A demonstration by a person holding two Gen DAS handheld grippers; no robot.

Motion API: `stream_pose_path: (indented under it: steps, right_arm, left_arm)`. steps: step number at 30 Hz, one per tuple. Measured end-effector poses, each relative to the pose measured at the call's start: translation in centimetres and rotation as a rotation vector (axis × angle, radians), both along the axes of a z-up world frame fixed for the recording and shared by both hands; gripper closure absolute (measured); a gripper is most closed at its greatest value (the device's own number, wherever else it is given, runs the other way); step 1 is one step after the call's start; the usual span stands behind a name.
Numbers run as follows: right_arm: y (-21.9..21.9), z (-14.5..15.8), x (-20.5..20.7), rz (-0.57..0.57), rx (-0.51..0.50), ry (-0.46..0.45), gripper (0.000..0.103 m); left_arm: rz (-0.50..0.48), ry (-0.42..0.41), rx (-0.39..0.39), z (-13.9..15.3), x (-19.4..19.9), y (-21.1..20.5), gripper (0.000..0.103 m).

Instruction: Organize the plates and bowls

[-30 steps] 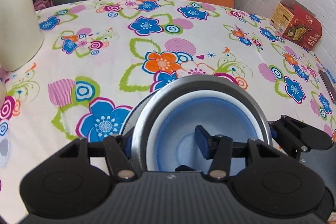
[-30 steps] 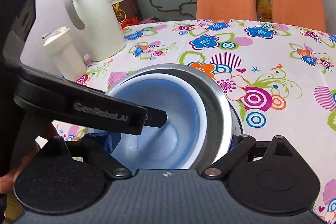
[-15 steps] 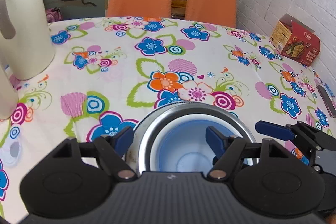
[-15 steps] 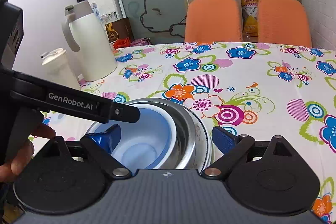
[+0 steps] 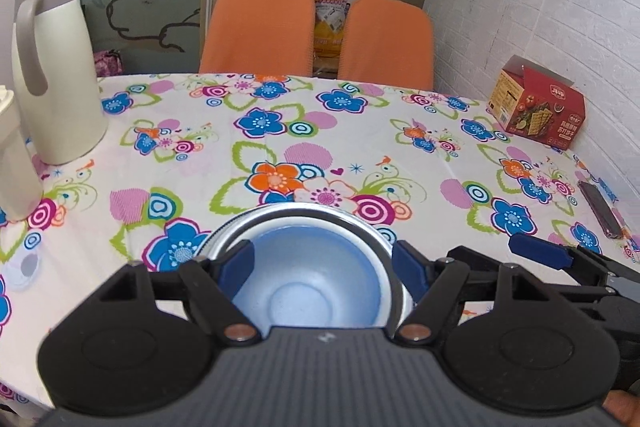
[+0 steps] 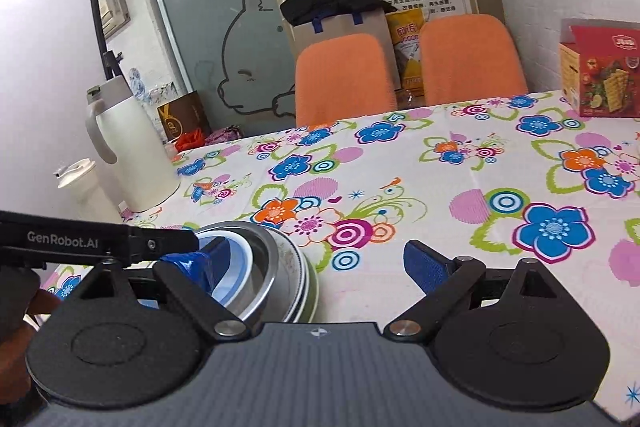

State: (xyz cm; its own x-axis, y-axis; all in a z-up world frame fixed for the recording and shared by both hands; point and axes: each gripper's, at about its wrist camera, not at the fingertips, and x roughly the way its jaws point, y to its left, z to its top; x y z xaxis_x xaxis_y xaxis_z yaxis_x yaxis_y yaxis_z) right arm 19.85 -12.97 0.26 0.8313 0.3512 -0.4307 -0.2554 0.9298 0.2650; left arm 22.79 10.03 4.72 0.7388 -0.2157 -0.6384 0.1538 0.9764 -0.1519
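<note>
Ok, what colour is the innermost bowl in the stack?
Blue inside with a white rim; the innermost bowl shows best in the left wrist view.

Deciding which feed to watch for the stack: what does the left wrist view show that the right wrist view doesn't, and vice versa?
Left wrist only: the blue bowl's full inside, nested in the steel bowl; a dark phone.

Right wrist only: plates under the steel bowl; a dark screen.

Both: floral tablecloth, white thermos jug, red cracker box, orange chairs, and the left claw and right claw, each open.
</note>
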Motion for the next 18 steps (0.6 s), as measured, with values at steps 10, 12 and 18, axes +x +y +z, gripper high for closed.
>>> stream_pose_path:
  steps: [10, 12, 18]
  right_arm:
    - [-3.4, -0.9, -4.4, -0.120, 0.035, -0.066, 0.022]
    - [-4.0, -1.5, -5.4, -0.135, 0.047, -0.067, 0.022]
    - [-5.2, -3.3, -8.4, -0.169, 0.037, -0.075, 0.022]
  left_arm:
    - [0.018, -0.079, 0.032, -0.2, -5.6, -3.5, 0.027]
    - [0.028, -0.100, 0.043, -0.6, -6.8, -4.3, 0.027]
    - [0.029, -0.110, 0.100, -3.0, -9.9, -6.5, 0.027]
